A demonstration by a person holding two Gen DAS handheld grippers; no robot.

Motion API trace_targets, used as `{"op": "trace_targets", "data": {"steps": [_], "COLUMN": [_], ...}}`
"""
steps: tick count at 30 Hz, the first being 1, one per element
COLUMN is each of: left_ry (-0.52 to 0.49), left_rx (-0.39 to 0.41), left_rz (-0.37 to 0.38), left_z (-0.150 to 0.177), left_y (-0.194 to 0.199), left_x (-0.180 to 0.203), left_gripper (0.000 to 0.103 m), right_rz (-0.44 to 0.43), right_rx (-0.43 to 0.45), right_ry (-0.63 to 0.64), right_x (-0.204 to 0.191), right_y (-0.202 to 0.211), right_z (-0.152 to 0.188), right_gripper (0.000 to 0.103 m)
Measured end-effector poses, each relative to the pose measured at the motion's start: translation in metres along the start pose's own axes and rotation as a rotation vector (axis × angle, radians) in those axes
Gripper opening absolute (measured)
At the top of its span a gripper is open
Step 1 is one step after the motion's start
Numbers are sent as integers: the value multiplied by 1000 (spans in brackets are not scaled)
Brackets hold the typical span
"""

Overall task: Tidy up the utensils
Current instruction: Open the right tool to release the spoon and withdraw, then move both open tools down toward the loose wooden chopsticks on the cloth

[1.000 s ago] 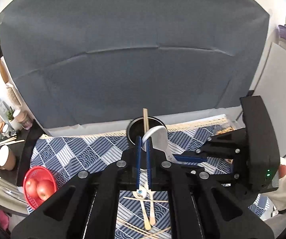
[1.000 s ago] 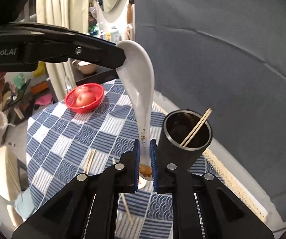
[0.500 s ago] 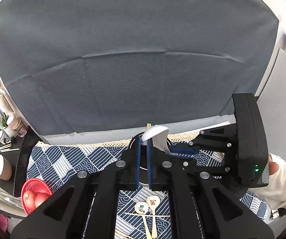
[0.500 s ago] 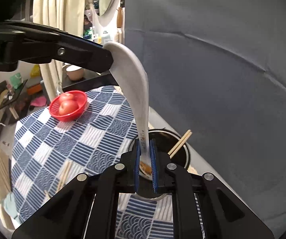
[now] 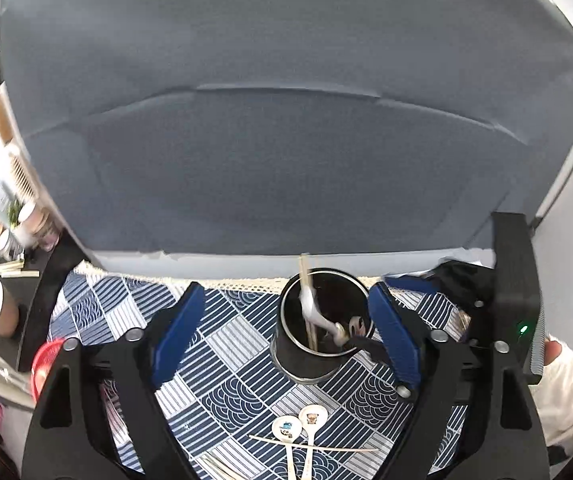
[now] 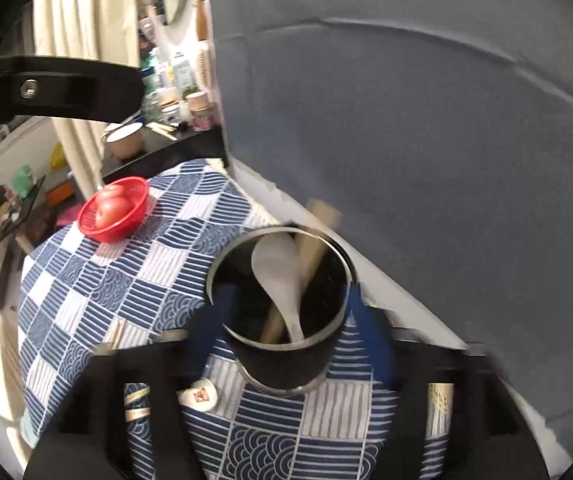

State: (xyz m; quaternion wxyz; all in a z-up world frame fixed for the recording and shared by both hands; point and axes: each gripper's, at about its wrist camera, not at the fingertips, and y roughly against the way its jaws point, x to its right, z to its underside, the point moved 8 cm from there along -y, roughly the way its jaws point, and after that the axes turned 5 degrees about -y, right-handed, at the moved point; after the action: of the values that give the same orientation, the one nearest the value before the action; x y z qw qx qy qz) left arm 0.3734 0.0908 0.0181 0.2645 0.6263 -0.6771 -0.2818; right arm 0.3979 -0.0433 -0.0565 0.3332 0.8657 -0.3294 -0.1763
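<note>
Where motion blurs right gripper point(image 6: 282, 344), fingers indistinct, spoon point(image 6: 280, 276) in holder point(image 6: 286, 372)

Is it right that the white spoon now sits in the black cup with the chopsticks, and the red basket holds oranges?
Not quite. The white spoon is in the black cup with the chopsticks, but the right wrist view shows the red basket holding apples.

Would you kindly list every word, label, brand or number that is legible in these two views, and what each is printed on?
No text can be read in either view.
The bottles on the side shelf carry labels, too small and blurred to read.
The two white ceramic spoons on the cloth show small cartoon pictures, with no legible words.
The black cylindrical utensil holder shows no marking.
</note>
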Motion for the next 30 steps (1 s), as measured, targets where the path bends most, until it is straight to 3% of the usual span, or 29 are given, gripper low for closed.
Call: {"op": "trace_targets", "data": {"steps": [1, 2, 18, 30], "left_ry": [15, 27, 77, 100], "left_rx": [-11, -23, -136, -244], "left_rz": [-12, -30, -90, -131], "left_z": [5, 12, 86, 155], "left_y": [-2, -3, -6, -4], "left_x": [-4, -9, -20, -20], "left_gripper": [96, 96, 97, 97], "right_rz": [12, 16, 51, -9], "right_rx": [8, 9, -67, -132], "right_ry": [-19, -27, -8, 2], "right_x": [4, 8, -2, -40], "right_y": [2, 4, 17, 12], "right_z": [2, 4, 45, 75], "right_gripper": [88, 88, 88, 88]}}
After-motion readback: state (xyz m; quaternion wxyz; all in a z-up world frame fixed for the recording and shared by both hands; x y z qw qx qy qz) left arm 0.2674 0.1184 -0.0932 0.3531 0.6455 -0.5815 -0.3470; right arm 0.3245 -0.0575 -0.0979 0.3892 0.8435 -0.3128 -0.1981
